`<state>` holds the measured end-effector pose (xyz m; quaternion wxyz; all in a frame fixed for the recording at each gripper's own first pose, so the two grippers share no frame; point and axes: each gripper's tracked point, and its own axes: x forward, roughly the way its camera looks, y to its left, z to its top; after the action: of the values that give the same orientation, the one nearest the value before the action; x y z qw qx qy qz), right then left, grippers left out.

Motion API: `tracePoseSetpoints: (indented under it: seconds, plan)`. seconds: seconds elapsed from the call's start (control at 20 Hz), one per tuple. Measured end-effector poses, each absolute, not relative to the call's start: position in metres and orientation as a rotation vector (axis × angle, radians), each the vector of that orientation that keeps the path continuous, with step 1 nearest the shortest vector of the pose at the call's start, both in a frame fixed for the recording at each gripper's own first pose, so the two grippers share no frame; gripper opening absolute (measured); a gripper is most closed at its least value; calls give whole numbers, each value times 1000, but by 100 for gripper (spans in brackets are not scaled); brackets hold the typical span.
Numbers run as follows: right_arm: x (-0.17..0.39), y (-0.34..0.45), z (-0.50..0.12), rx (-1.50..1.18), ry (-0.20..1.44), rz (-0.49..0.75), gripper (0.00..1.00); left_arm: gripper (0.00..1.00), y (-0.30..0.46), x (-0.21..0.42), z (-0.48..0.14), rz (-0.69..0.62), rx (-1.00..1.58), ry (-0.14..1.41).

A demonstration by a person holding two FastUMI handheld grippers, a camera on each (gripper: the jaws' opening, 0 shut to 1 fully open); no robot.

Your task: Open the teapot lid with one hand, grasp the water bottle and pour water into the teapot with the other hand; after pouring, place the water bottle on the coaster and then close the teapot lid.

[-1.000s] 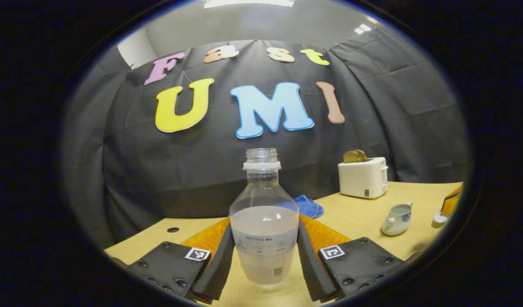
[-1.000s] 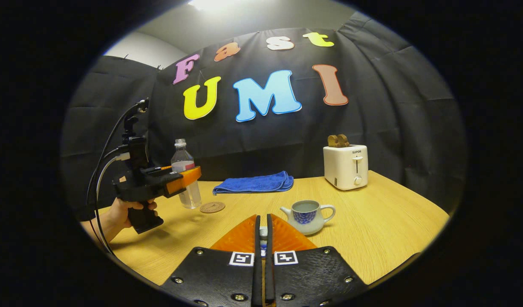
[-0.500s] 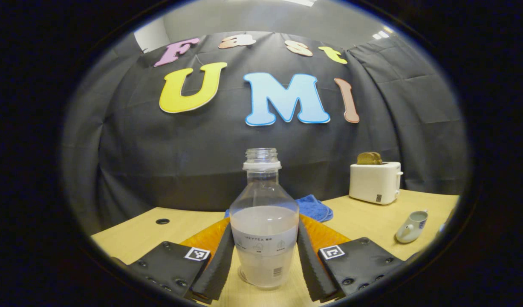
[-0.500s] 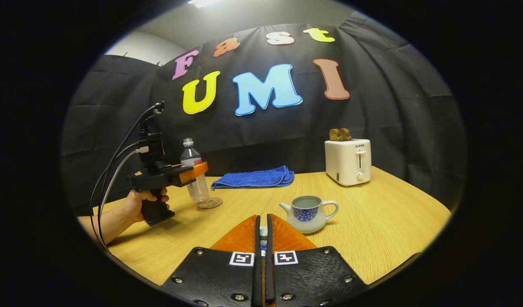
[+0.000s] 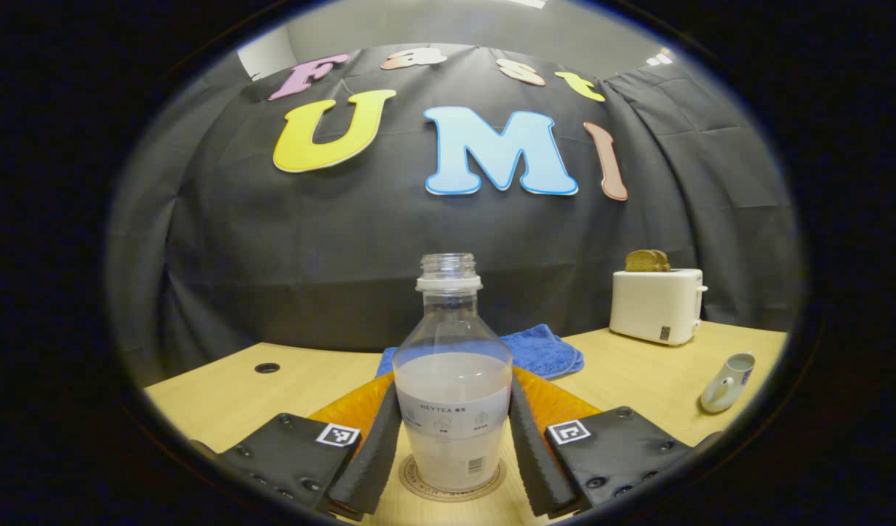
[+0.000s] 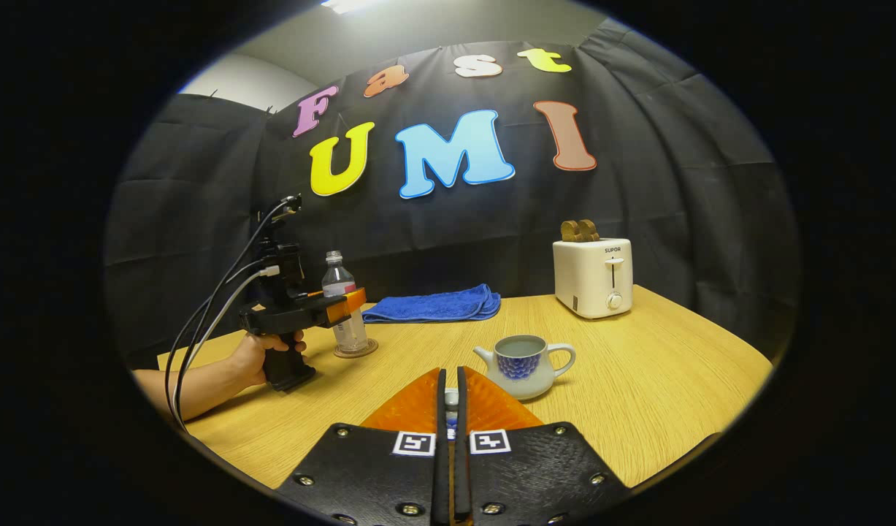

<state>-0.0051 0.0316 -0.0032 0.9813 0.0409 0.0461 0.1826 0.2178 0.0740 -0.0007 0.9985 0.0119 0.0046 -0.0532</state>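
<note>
Water bottle (image 5: 453, 380) stands upright between the two fingers of the left hand-held gripper (image 5: 453, 431), which press on its sides at label height, so this hand-held gripper is clenched on it. Its base sits on the round coaster (image 5: 418, 478), whose rim shows around the bottom of the bottle in the left gripper view. The bottle has no cap on its neck and is about half full of cloudy liquid. In the right gripper view the same bottle (image 6: 343, 314) shows far off to the left, on the coaster (image 6: 355, 349), with the left hand-held gripper (image 6: 345, 305) around it and a hand (image 6: 256, 356) holding the grip, cables trailing from the top. The right hand-held gripper (image 6: 450, 409) has its fingers drawn close together, with something small and pale just visible in the narrow gap between them; what it is cannot be told for certain. The teapot (image 6: 524, 365) stands on the wooden surface (image 6: 659, 380) just ahead and slightly right of the right hand-held gripper, well apart from the bottle, its top open and liquid visible inside. Behind lie a folded blue towel (image 6: 434, 305) and a white toaster (image 6: 592, 277) with bread (image 6: 579, 231) in its slots.
</note>
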Motion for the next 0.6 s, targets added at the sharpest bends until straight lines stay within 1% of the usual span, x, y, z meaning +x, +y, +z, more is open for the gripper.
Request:
tracePoseSetpoints:
  seconds: [0.4, 0.6]
  plan:
    - [-6, 32, -3, 84, 89, 368, 3, 84, 81, 221, -3, -101, 6, 10]
    - [-6, 32, -3, 83, 93, 369, 3, 89, 84, 220, -1, -89, 1, 6]
